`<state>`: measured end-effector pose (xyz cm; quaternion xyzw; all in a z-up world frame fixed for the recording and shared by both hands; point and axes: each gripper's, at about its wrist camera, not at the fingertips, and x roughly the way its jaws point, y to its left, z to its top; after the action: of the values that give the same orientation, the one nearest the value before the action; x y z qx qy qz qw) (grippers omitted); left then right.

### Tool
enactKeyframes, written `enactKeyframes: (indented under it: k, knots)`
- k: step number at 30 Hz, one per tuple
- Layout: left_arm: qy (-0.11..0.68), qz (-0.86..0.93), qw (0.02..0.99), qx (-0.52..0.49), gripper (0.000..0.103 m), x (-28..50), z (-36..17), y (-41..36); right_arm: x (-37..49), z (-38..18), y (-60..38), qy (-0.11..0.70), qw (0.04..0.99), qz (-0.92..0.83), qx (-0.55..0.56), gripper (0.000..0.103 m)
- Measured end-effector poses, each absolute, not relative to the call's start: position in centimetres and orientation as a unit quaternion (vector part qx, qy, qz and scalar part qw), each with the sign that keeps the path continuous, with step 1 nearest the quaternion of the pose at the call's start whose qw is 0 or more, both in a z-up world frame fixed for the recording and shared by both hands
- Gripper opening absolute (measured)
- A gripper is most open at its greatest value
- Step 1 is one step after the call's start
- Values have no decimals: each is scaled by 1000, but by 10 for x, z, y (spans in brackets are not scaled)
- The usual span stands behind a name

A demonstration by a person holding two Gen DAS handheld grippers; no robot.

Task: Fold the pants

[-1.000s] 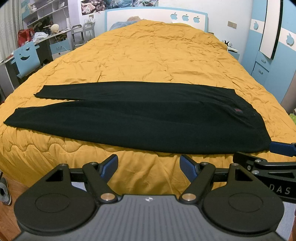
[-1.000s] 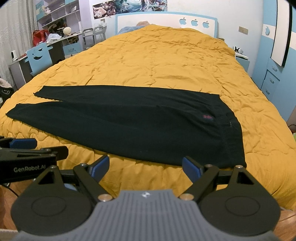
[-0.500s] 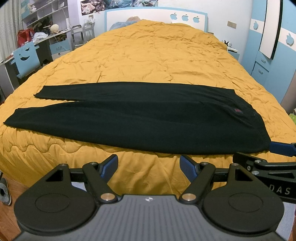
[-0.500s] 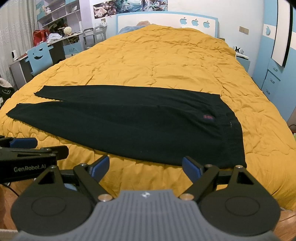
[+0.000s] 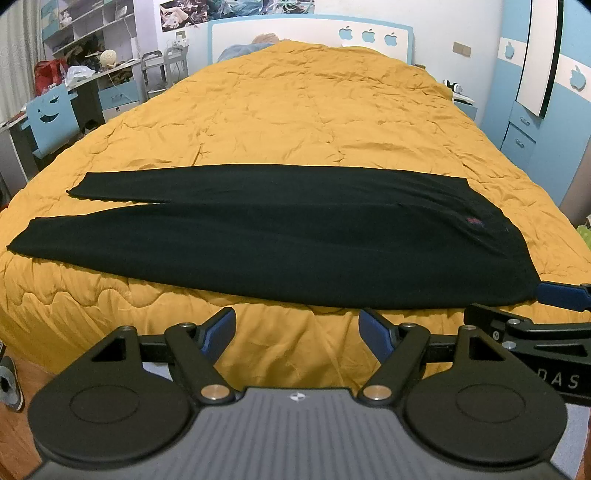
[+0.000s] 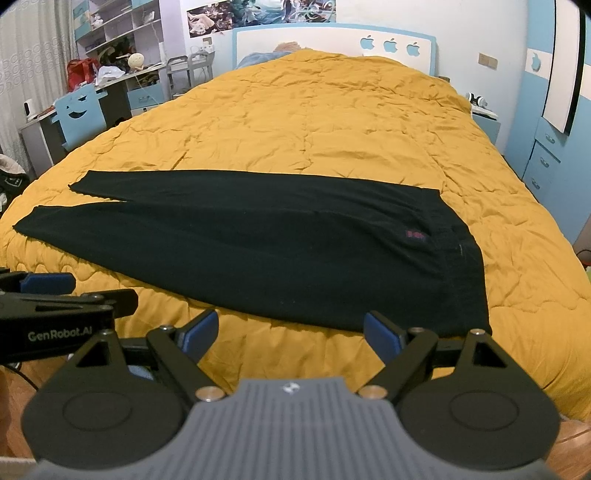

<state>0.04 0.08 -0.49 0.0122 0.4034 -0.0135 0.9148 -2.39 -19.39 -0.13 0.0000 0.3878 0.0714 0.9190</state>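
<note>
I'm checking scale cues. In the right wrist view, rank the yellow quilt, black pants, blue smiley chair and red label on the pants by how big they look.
1. yellow quilt
2. black pants
3. blue smiley chair, farther off, so shrunken
4. red label

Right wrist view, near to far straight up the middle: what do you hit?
right gripper, open → bare strip of yellow quilt → black pants lying flat → more quilt → white headboard with blue apples → poster on the wall.
</note>
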Motion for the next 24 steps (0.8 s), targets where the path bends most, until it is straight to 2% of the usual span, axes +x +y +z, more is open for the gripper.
enactKeyframes:
  k: [12, 16, 22, 24]
  knots:
    - [405, -14, 914, 11, 88, 1, -4, 1, -24, 0, -194, 389, 918, 72, 1, 82]
    - [399, -11, 917, 12, 85, 2, -3, 2, -23, 2, -200, 378, 922, 82, 11, 82]
    - [388, -29, 921, 7, 71, 16, -2, 24, -13, 7, -223, 330, 938, 103, 15, 82]
    - [384, -32, 923, 5, 53, 24, -3, 37, -2, 4, -235, 320, 941, 107, 16, 82]
